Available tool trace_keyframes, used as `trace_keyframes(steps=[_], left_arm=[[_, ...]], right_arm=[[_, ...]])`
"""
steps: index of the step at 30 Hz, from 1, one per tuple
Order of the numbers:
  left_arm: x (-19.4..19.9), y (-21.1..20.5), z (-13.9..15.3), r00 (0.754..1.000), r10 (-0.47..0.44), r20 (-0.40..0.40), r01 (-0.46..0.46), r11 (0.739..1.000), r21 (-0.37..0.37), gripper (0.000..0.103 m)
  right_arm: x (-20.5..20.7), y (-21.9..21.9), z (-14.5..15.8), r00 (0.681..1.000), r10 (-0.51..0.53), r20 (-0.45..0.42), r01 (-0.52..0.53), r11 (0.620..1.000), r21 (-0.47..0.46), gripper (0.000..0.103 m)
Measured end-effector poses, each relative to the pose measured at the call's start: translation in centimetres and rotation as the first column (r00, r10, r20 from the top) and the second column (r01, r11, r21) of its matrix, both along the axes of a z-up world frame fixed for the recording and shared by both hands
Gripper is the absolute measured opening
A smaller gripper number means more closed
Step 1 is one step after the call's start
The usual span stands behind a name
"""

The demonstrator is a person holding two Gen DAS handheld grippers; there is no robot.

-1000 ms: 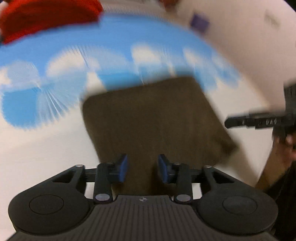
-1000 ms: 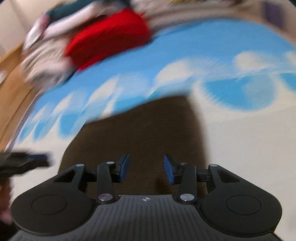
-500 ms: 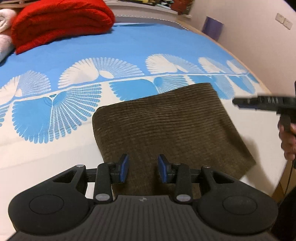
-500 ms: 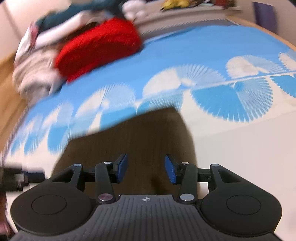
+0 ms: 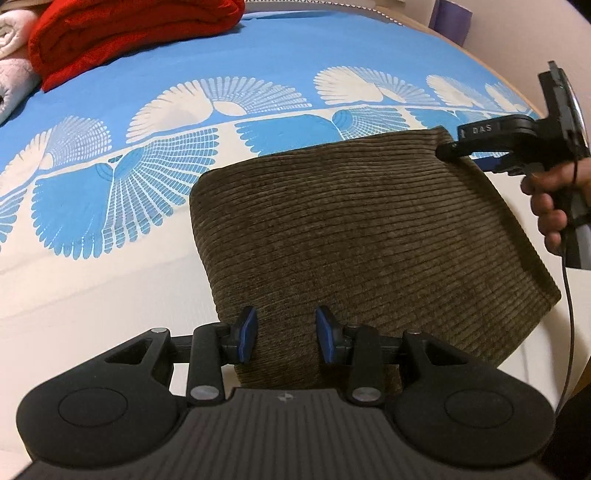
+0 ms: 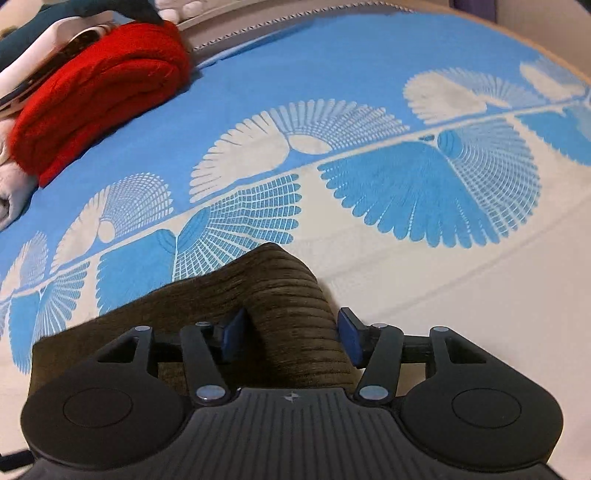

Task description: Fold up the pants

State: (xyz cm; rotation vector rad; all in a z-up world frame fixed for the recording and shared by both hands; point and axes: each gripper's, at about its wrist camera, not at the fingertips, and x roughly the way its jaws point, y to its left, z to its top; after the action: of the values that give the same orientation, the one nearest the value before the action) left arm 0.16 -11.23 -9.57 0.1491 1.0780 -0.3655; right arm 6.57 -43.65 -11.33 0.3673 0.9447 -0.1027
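Observation:
Brown corduroy pants (image 5: 362, 236), folded into a squarish pad, lie on the white part of the bed sheet. My left gripper (image 5: 284, 334) hovers open over their near left edge, the blue pads apart with only flat fabric below. A hand holds my right gripper (image 5: 465, 157) at the pants' far right corner. In the right wrist view that corner of the pants (image 6: 291, 291) bulges up between the pads of the right gripper (image 6: 291, 339), whose jaws are opening; the pads do not clamp the fabric.
The sheet (image 5: 110, 184) is blue with white fan prints. A folded red blanket (image 5: 129, 33) and pale bedding (image 5: 14, 55) lie at the far left. The bed's edge runs along the right, with a purple object (image 5: 450, 18) beyond it.
The right gripper came down and in to the pants' far right corner, and its jaws widened around the fabric. The left gripper stayed over the near edge.

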Motion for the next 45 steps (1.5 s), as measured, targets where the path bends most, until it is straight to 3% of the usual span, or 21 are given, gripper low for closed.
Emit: trace_keyframes(steps=[7,12,14,17,19,21,27,30,32,34,36,39,40,43,45], left_arm=[[-0.1,-0.4,0.1,1.0,-0.008,0.003,0.008,1.0,0.025,0.044],[-1.1,-0.2,1.1,0.999,-0.008,0.036,0.006,0.999,0.047,0.044],[-1.8,-0.2,1.6,0.998,-0.003,0.065,-0.001,0.998,0.062,0.048],[-3.0,0.2,3.3,0.991,0.033,0.132,-0.041,0.997,0.059,0.066],[-4.3,0.7,5.2,0.98,0.054,0.193,-0.063,0.997,0.041,0.078],[-5.7,1.1,7.2,0.963,0.065,0.26,-0.075,0.997,0.03,0.085],[-11.7,0.5,13.3,0.894,0.084,0.439,-0.128,0.989,0.071,0.086],[-15.7,-0.1,14.6,0.869,0.106,0.484,-0.141,0.989,0.038,0.086],[-18.2,-0.4,14.2,0.863,0.145,0.485,-0.159,0.987,-0.011,0.087],[-20.5,-0.8,12.8,0.867,0.176,0.465,-0.176,0.983,-0.043,0.098],[-22.3,-1.2,10.5,0.872,0.211,0.442,-0.211,0.976,-0.051,0.103],[-22.8,-2.3,6.7,0.928,0.202,0.312,-0.226,0.973,0.041,0.102],[-22.4,-2.4,6.2,0.936,0.201,0.288,-0.222,0.974,0.04,0.102],[-21.5,-2.6,5.9,0.921,0.193,0.338,-0.231,0.97,0.076,0.102],[-20.9,-2.3,5.6,0.922,0.211,0.324,-0.246,0.967,0.068,0.102]], right_arm=[[0.1,0.1,0.3,0.999,-0.027,-0.022,0.027,1.0,0.006,0.06],[-1.3,0.8,2.8,1.0,-0.013,0.004,0.013,0.998,-0.064,0.065],[-2.3,1.1,4.3,1.0,-0.002,0.028,0.004,0.997,-0.08,0.066],[-4.9,2.1,7.3,0.995,0.025,0.092,-0.017,0.996,-0.089,0.07],[-7.3,2.9,9.4,0.99,0.031,0.137,-0.019,0.996,-0.092,0.077],[-10.4,4.0,11.4,0.984,0.044,0.174,-0.028,0.995,-0.091,0.09],[-20.7,7.7,15.4,0.944,0.198,0.263,-0.156,0.973,-0.173,0.1],[-25.7,8.4,15.6,0.918,0.241,0.317,-0.167,0.956,-0.243,0.101],[-28.6,8.7,15.3,0.908,0.23,0.35,-0.141,0.955,-0.262,0.101],[-30.9,8.7,14.8,0.893,0.233,0.385,-0.139,0.956,-0.257,0.102],[-32.6,8.8,13.9,0.891,0.212,0.402,-0.115,0.961,-0.251,0.102],[-33.0,8.6,11.8,0.934,0.133,0.331,-0.077,0.981,-0.177,0.102],[-32.7,8.7,11.3,0.948,0.125,0.292,-0.078,0.983,-0.168,0.102],[-32.0,9.4,10.8,0.963,0.12,0.242,-0.073,0.979,-0.191,0.102],[-31.4,9.7,10.3,0.973,0.109,0.204,-0.07,0.979,-0.193,0.102]])
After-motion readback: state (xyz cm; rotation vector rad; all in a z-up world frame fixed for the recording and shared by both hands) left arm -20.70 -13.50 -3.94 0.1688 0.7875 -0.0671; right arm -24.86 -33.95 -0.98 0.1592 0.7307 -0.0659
